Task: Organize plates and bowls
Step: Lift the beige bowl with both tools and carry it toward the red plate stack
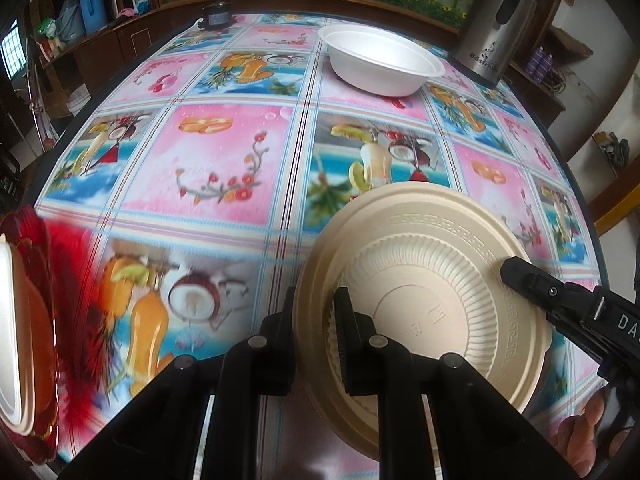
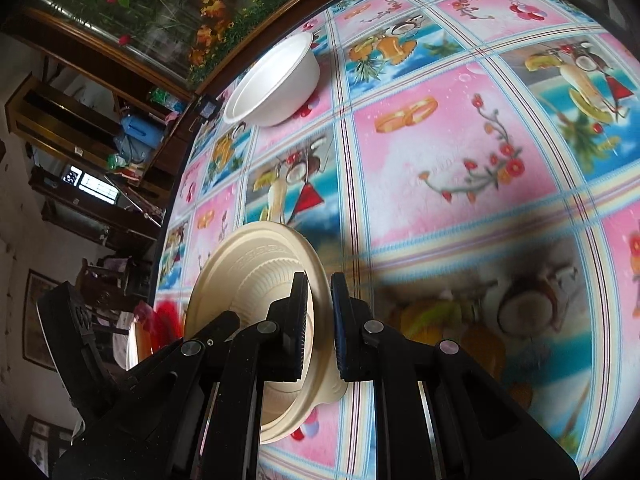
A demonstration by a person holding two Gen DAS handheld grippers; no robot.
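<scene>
Both claws pinch the beige plate point(image 1: 424, 280) by opposite rims: the left gripper point(image 1: 316, 320) clamps its near edge, the right gripper point(image 2: 320, 312) the other side, so it hangs tilted above the table point(image 1: 224, 160). A white bowl point(image 1: 380, 60) sits near the far edge beside a steel flask point(image 1: 496, 28).

left wrist view: low over the tablecloth point(image 1: 224, 160), facing the far wall. right wrist view: close, rolled sideways. shared: cream plate point(image 1: 432, 276), white bowl point(image 2: 276, 84), steel flask point(image 1: 496, 28).
</scene>
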